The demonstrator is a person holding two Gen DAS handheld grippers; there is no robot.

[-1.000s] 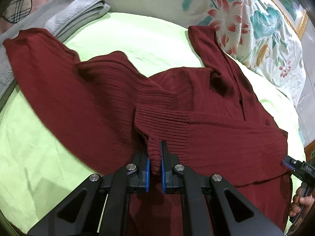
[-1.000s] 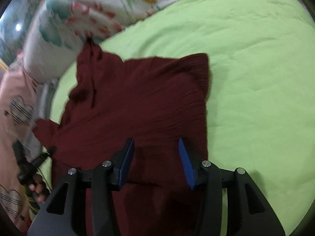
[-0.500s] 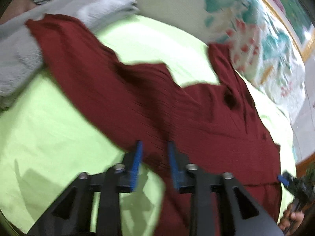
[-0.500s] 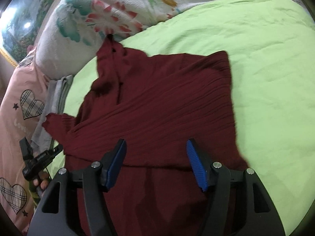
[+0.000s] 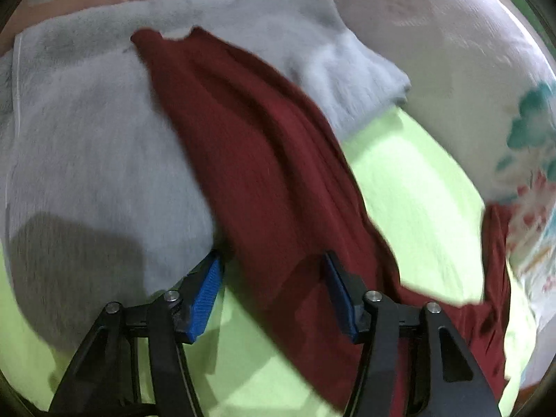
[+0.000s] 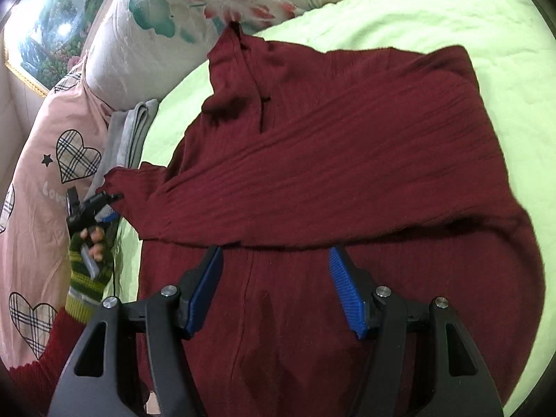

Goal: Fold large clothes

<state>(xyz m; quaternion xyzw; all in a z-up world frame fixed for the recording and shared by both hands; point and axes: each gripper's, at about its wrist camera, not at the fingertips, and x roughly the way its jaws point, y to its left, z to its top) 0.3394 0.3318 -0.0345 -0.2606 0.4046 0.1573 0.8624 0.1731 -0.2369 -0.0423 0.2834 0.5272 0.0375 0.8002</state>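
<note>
A dark red ribbed sweater (image 6: pixel 347 160) lies spread on a bed covered with a light green sheet (image 6: pixel 434 10), its collar end toward the floral pillow (image 6: pixel 194 10) at the head of the bed and touching it. One sleeve is folded across the body, forming a straight horizontal edge just ahead of the right gripper (image 6: pixel 276 288). The other sleeve (image 5: pixel 243 132) extends outward to the side, its cuff resting on a folded grey blanket (image 5: pixel 87 132) that lies at the sheet's edge beside a pink pillow with plaid hearts (image 6: pixel 45 173). The right gripper hovers over the lower body of the sweater with its blue pads spread apart; nothing sits between them and the pads press on no fabric. Its jaws have just been opening. The left gripper (image 5: pixel 274 292) is positioned over the extended sleeve near where it meets the blanket; its jaws have just been opening as well and now stand released. The sleeve fabric runs beneath and between the pads, though the pads are not clamped on it. The left wrist view is blurred, so finer contact cannot be confirmed. In the right wrist view, the left gripper appears at the far side near the cuff, held by a hand (image 6: pixel 93 243) in a green patterned sleeve (image 6: pixel 87 285).
</note>
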